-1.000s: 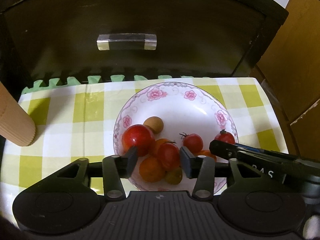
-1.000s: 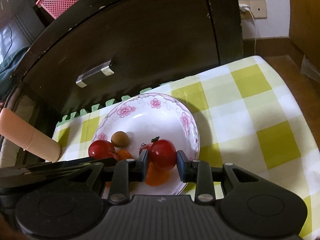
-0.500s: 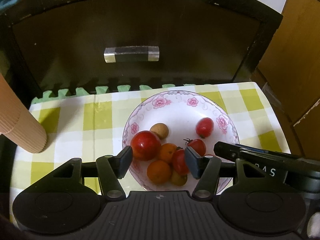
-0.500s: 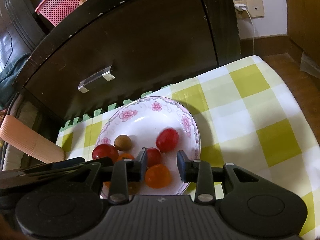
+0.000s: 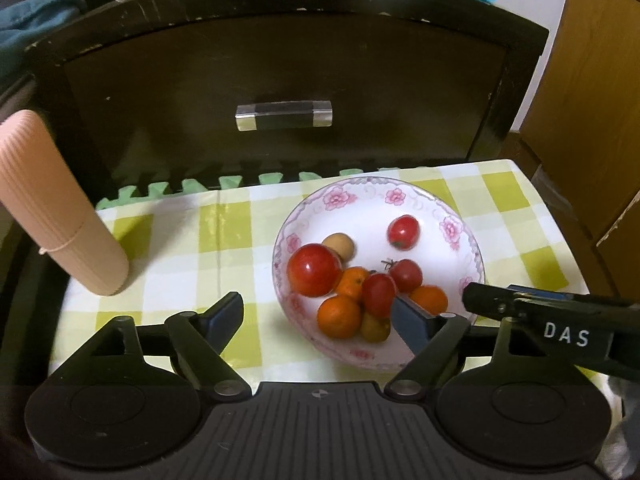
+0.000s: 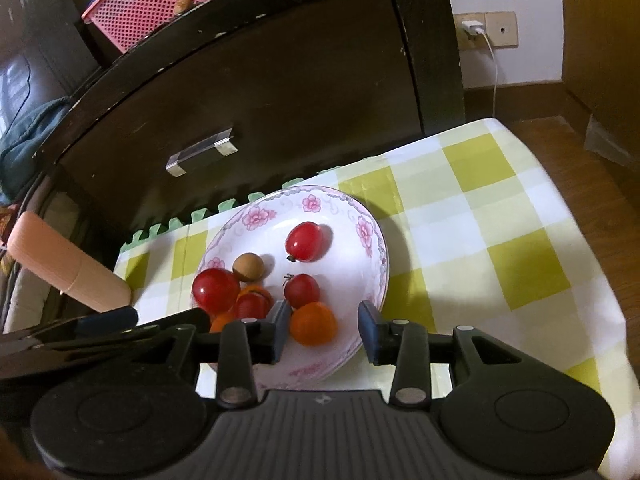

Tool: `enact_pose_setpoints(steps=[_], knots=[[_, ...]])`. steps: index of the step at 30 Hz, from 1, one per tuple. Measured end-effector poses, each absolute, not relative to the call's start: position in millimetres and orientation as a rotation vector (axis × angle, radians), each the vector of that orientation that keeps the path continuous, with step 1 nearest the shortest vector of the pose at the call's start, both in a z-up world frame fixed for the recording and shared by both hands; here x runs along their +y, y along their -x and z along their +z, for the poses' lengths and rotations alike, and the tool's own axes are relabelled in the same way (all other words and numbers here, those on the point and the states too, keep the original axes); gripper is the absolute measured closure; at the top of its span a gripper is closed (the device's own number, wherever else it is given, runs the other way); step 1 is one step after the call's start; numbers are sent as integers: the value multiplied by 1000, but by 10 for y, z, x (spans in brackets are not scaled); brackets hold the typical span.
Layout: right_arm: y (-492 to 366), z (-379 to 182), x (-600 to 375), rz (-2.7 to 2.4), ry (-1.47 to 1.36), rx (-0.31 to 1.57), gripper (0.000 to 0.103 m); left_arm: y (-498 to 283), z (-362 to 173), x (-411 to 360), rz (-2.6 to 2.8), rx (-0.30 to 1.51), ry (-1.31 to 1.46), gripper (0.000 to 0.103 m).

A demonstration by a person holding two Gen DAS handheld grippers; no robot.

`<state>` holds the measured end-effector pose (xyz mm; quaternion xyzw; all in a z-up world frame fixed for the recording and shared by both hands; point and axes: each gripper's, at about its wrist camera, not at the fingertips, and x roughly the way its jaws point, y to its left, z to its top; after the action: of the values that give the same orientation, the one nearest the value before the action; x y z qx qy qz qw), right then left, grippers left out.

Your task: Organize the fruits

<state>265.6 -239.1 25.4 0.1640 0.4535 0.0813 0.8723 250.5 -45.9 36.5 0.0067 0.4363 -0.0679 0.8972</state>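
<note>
Both grippers hover over the floral bowl (image 5: 460,216), which sits on the checked tablecloth (image 6: 500,216) near its back edge, just in front of the dark drawer cabinet (image 5: 280,68) with its clear handle (image 5: 284,114). The left gripper (image 5: 320,320) has its jaws opening, standing wide with nothing pressed between the pads: one finger is out over the cloth beside the bowl, the other sits at the bowl's near side, just by an oval red tomato (image 5: 378,294). The right gripper (image 6: 324,330) is opening too, narrower, its pads clear of the orange (image 6: 313,324) that shows between them in the bowl. All the fruit is in the bowl. A big red tomato (image 5: 314,269) lies toward the bowl's left side with a small brown fruit (image 5: 339,245) touching it behind, oranges and a stemmed tomato (image 5: 406,274) crowd the near half, and one red tomato (image 5: 403,231) lies alone toward the far rim. A ribbed pink roll (image 5: 60,216) leans in at the cloth's left edge. A pink basket (image 6: 148,8) sits on top of the cabinet.
</note>
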Motion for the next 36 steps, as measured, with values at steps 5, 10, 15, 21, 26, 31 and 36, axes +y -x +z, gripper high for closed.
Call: enact_pose_setpoints(steps=[5,10,15,21,26,31,36], knots=[[-2509,319,-2366,158,-322,934,66,-2382,401,-440,-136,889,-18,13],[-2360,344,-2382,147,-351,926,66,-2251,441,-414,-125,869,-35,10],[-2211,360,-2345,142,-352,921,66,-2141,477,-362,-114,853,-33,5],[-2059,408,-2312,140,-334,907,64,-2019,485,-342,-107,838,-36,1],[-1957,424,-2309,136,-319,903,64,-1925,458,-352,-100,828,-64,0],[-1862,411,-2330,133,-321,905,60,-1827,426,-340,-90,829,-88,0],[-1752,384,-2326,129,-301,916,60,-1720,415,-316,-91,835,-99,0]])
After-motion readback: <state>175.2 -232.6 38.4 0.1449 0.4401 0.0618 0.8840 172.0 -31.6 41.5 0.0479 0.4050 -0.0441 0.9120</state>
